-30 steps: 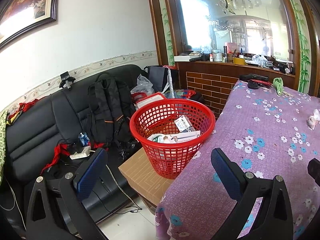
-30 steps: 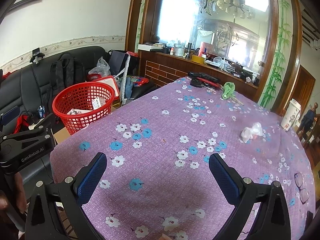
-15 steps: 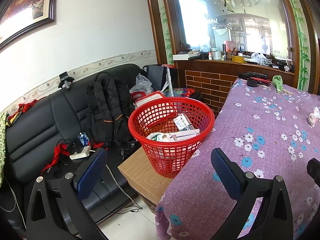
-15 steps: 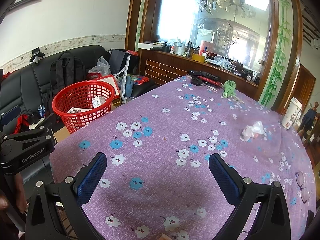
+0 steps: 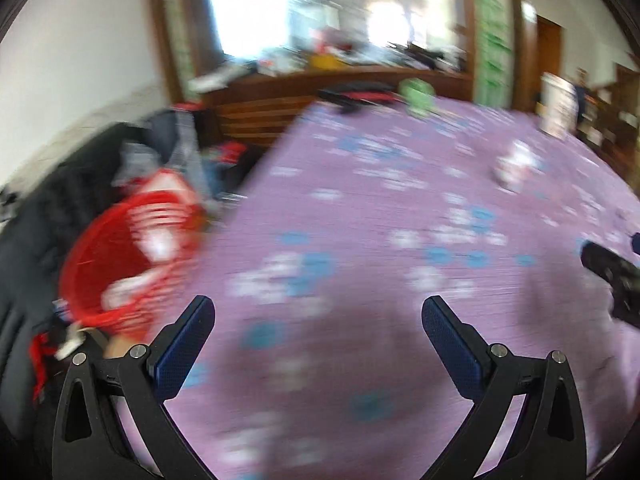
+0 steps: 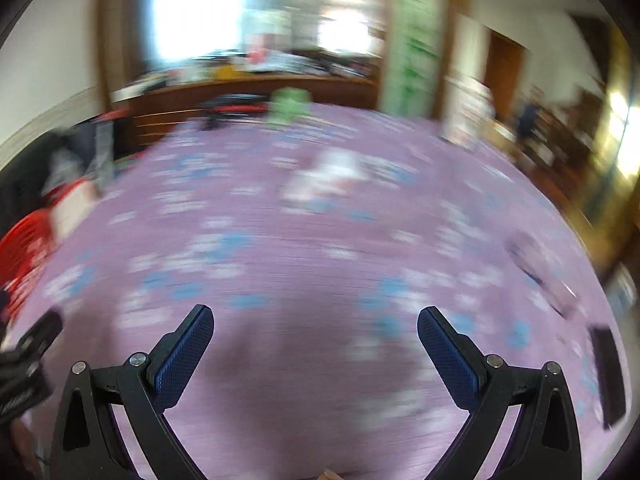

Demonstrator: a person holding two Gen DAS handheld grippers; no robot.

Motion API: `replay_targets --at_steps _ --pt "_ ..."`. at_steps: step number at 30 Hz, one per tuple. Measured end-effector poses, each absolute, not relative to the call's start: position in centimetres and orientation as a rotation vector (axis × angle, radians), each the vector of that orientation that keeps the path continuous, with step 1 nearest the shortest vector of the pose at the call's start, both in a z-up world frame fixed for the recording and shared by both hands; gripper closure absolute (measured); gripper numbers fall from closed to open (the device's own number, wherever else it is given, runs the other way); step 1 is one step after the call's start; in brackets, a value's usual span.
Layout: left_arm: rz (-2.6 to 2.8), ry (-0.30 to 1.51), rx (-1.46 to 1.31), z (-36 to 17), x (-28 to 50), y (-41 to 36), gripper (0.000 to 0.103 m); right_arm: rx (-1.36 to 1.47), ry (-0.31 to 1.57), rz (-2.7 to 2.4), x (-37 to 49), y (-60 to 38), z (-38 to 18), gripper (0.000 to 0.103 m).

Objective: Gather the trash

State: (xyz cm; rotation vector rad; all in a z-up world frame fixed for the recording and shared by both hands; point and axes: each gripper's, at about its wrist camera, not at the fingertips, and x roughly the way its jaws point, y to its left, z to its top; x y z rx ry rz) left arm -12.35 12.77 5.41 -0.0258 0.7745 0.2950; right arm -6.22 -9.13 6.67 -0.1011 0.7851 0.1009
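Note:
Both views are blurred by motion. A crumpled white piece of trash [image 5: 516,166] lies on the purple flowered tablecloth [image 5: 360,240]; it also shows in the right wrist view [image 6: 328,176], straight ahead and far from the fingers. The red mesh basket [image 5: 128,256] with papers in it stands left of the table, and its rim shows at the left edge of the right wrist view [image 6: 20,248]. My left gripper [image 5: 318,328] is open and empty over the table. My right gripper [image 6: 315,330] is open and empty over the table.
A black sofa [image 5: 36,240] with bags stands left of the basket. A green cloth [image 5: 416,96] and dark tools lie at the table's far end. A paper cup [image 5: 558,108] stands at the far right. A dark flat object [image 6: 606,376] lies near the right edge.
Both grippers have swung sharply to the right. The basket has slid to the left in both views, and the white trash now sits nearer the middle of the right wrist view. Both stay open.

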Motion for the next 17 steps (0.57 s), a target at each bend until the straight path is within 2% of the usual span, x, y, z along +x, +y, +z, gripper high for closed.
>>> replay_targets --at_steps 5,9,17 --pt "0.079 0.906 -0.02 3.4 -5.8 5.5 0.0 -0.092 0.866 -0.101 -3.1 -16.0 4.4 0.0" --pt "-0.035 1.018 0.014 1.1 -2.7 1.8 0.0 -0.064 0.915 -0.1 -2.3 -17.4 2.9 0.0" --pt "-0.078 1.011 0.051 0.5 -1.9 0.7 0.0 -0.029 1.008 -0.025 -0.5 -16.8 0.9 0.0"
